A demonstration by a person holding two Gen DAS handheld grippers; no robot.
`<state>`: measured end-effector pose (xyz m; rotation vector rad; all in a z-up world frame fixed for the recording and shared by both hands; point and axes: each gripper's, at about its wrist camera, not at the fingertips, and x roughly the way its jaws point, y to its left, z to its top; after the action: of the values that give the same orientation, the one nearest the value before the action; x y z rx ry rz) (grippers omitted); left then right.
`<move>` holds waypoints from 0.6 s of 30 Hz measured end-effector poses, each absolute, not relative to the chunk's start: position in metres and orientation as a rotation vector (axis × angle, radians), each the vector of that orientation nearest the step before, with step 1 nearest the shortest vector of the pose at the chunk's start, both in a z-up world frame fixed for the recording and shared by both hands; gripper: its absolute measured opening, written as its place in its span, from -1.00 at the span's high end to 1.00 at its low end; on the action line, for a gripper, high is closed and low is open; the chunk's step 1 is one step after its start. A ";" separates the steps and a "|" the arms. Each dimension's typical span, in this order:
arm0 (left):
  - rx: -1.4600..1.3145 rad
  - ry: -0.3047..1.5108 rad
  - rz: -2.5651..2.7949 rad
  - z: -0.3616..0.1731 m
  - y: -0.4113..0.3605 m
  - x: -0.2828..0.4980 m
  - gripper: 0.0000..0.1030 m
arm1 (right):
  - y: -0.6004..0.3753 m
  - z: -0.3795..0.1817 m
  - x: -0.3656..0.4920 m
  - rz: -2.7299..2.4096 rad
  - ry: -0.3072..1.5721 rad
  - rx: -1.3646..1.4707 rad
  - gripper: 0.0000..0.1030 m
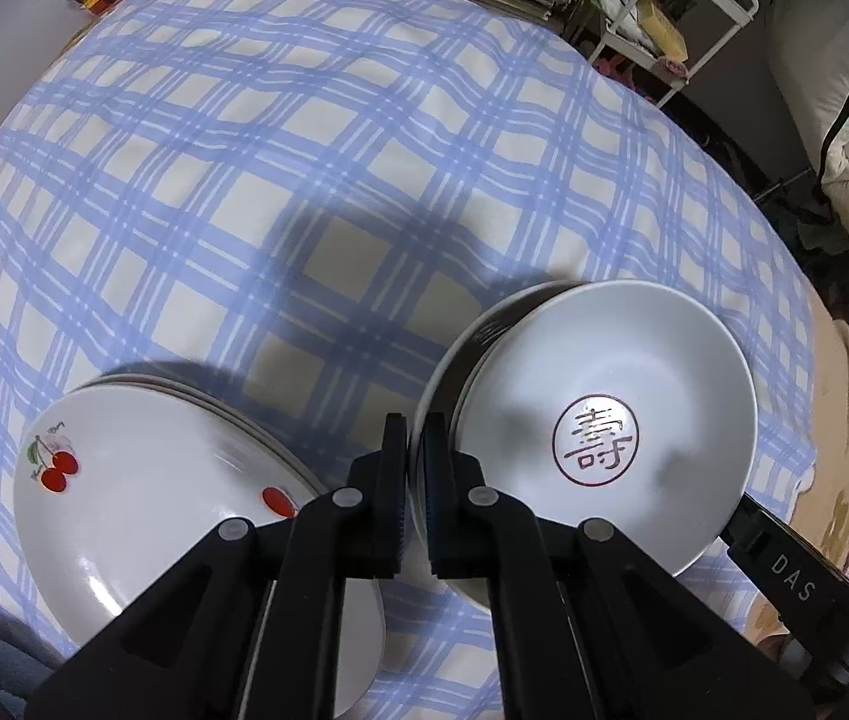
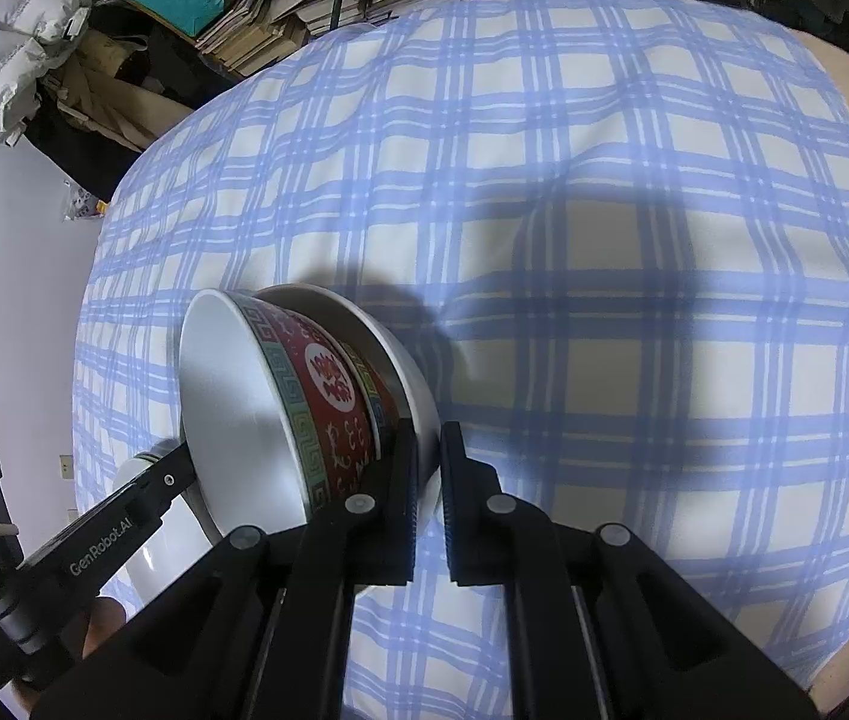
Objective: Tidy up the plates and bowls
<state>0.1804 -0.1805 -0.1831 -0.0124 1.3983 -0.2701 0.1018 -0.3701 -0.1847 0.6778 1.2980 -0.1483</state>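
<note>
Checked cloth (image 1: 244, 180) — far half bare | left tongs (image 1: 415, 420), right tongs (image 2: 427, 429) — each clamps bowl stack (image 1: 604, 420) rim

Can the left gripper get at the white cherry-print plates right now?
Probably not yet: the left gripper is shut on the rim of the nested ceramic bowls. The stacked white cherry-print plates lie uncovered right beside it, so once it lets go the way looks free.
</note>
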 end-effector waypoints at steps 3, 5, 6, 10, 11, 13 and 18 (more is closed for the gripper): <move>-0.017 1.410 -0.291 -0.185 -0.179 0.182 0.91 | -0.369 -0.182 0.104 -0.154 1.311 0.648 0.80; -0.002 1.430 -0.306 -0.187 -0.180 0.185 0.91 | -0.368 -0.182 0.106 -0.154 1.320 0.635 0.80; 0.005 1.434 -0.308 -0.186 -0.180 0.185 0.91 | -0.367 -0.182 0.106 -0.154 1.322 0.631 0.80; 0.062 1.439 -0.313 -0.185 -0.182 0.183 0.93 | -0.366 -0.181 0.106 -0.162 1.328 0.610 0.80; 0.067 1.438 -0.314 -0.186 -0.182 0.183 0.93 | -0.365 -0.180 0.107 -0.164 1.330 0.602 0.80; 0.061 1.434 -0.319 -0.186 -0.181 0.182 0.93 | -0.362 -0.179 0.107 -0.169 1.334 0.591 0.80; 0.053 1.418 -0.308 -0.186 -0.177 0.181 0.93 | -0.355 -0.178 0.107 -0.193 1.315 0.570 0.81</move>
<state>0.1811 -0.1773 -0.1861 0.0528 1.4183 -0.3083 0.1073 -0.3555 -0.1779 0.5703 1.3150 -0.1933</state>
